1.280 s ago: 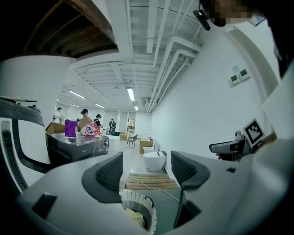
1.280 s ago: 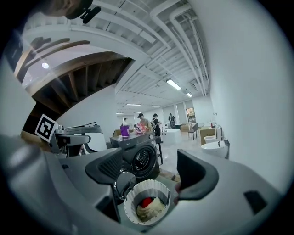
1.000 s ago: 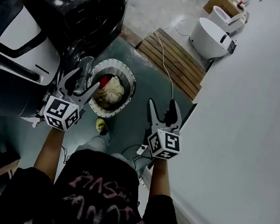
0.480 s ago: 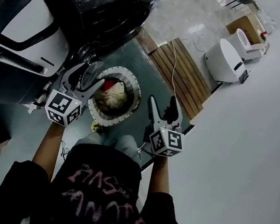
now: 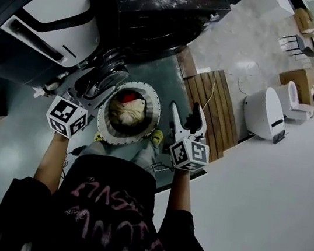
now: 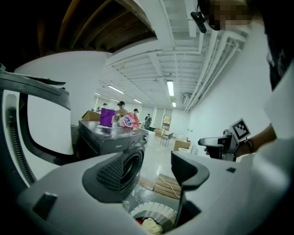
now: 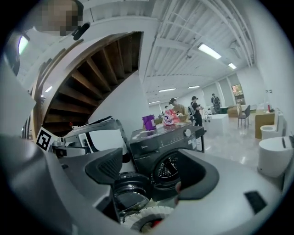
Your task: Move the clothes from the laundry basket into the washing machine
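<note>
A round white laundry basket (image 5: 105, 127) stands on the floor before me, holding a cream garment (image 5: 128, 113) and a red one (image 5: 129, 96). Just beyond it is the black washing machine (image 5: 162, 16) with its round door (image 5: 101, 79) swung open. My left gripper (image 5: 92, 99) hovers at the basket's left rim, open and empty. My right gripper (image 5: 187, 116) is open and empty at the basket's right side. The left gripper view shows its open jaws (image 6: 149, 176) above the basket (image 6: 154, 215). In the right gripper view the open jaws (image 7: 151, 176) frame the washing machine (image 7: 167, 147).
A large white and black machine (image 5: 49, 22) stands left of the washer. A wooden slatted pallet (image 5: 209, 109) with a cable lies right of the basket, a white rounded unit (image 5: 265, 112) beyond it. A purple cup (image 6: 107, 117) and a detergent bag (image 6: 127, 120) sit on the washer.
The person has turned and both grippers have swung round with them toward the washing machine. The right gripper now sits nearer the basket's rim. Both jaws stay as wide as before.
</note>
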Available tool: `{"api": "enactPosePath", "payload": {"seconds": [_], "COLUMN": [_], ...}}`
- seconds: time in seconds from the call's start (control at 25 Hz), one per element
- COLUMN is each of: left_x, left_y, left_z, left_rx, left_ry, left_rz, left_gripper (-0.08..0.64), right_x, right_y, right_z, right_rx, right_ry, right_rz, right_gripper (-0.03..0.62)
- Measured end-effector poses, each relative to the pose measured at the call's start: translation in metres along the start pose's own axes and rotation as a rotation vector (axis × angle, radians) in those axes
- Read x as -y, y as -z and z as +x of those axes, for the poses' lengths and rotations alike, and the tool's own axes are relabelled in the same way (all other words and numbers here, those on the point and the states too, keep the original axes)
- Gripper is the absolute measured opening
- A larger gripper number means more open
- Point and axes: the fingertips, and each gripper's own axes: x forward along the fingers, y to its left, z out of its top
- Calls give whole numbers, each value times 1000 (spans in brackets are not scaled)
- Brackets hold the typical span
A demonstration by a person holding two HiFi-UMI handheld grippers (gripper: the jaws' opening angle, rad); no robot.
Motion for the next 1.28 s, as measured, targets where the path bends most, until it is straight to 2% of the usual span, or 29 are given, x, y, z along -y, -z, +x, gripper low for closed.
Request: {"api": "enactPosePath", "payload": {"seconds": [0.16, 0.36, 0.6, 0.84, 1.12, 1.28], "left_x": [11, 33, 41, 36, 37, 40], "left_y": [10, 20, 40, 82, 141, 173], "left_z": [-1, -5, -23, -40, -25, -5], "left_rx": [-2, 5, -14, -142, -313, -363], "left_ry": [-160, -317, -417, -381, -261, -213], "left_rz": [-47, -77, -102, -26, 91, 89], "left_gripper": [325, 325, 325, 325, 325, 325], "right_x": [22, 50, 39, 13, -5, -6], "right_y": [-3, -12, 8, 63, 132, 175], "right_z": [36, 67, 77, 78, 81, 87], "right_rx": [-77, -122, -210, -312, -436, -515], "right_ry": [-188, -342, -494, -552, -603, -661], "right_rz": [-23, -63, -132, -216, -272, -349], "right_gripper": [376, 374, 374, 374, 374, 374]}}
